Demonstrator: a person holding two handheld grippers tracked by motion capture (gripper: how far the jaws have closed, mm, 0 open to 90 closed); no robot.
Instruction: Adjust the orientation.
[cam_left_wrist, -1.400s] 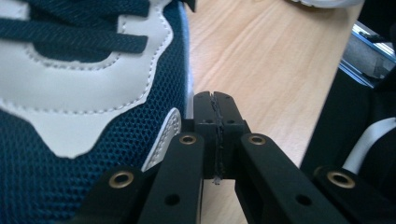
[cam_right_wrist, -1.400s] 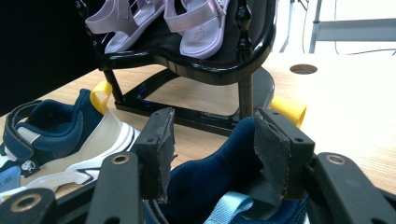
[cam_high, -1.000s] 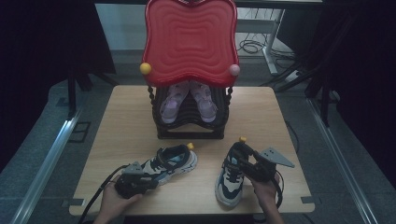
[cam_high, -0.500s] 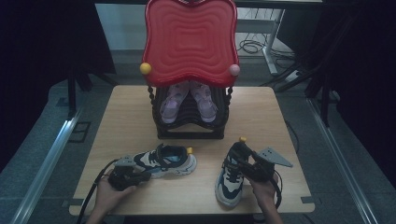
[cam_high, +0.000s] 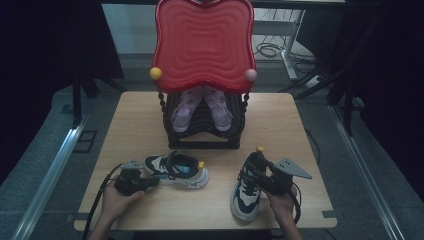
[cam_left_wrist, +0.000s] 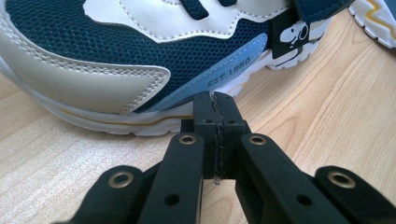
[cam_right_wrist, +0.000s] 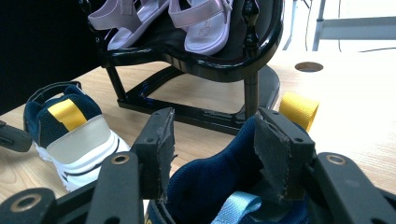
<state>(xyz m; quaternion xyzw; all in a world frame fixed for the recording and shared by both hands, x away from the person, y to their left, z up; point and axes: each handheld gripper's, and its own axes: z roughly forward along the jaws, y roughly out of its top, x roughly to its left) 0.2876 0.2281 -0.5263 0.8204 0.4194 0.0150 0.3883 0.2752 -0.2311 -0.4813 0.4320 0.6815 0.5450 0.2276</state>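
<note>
**Two sneakers on the table, one at each gripper**

A wooden table is seen from above, with a black rack standing near its far edge under a large red tray top. A pair of pale purple sandals is stored on the rack's shelf, toes pointing toward the person.

The left sneaker, navy and cream with a yellow heel tab, lies on the table in front of the rack, its length running across the table. The left gripper is held low at the shoe's left end. In the left gripper view, the jaws are pressed fully together with nothing between them, and their tips are set against the white sole of the sneaker, just below a light blue side panel.

The right sneaker lies nearer the front right of the table, toe toward the person and heel toward the rack. The right gripper is placed at its heel end. In the right gripper view, the jaws are spread fairly wide on either side of the shoe's navy padded collar, one jaw outside and the other at the opening; whether the pads press on it cannot be told. Farther off in that view, the other sneaker, the rack and the sandals are seen.
</note>
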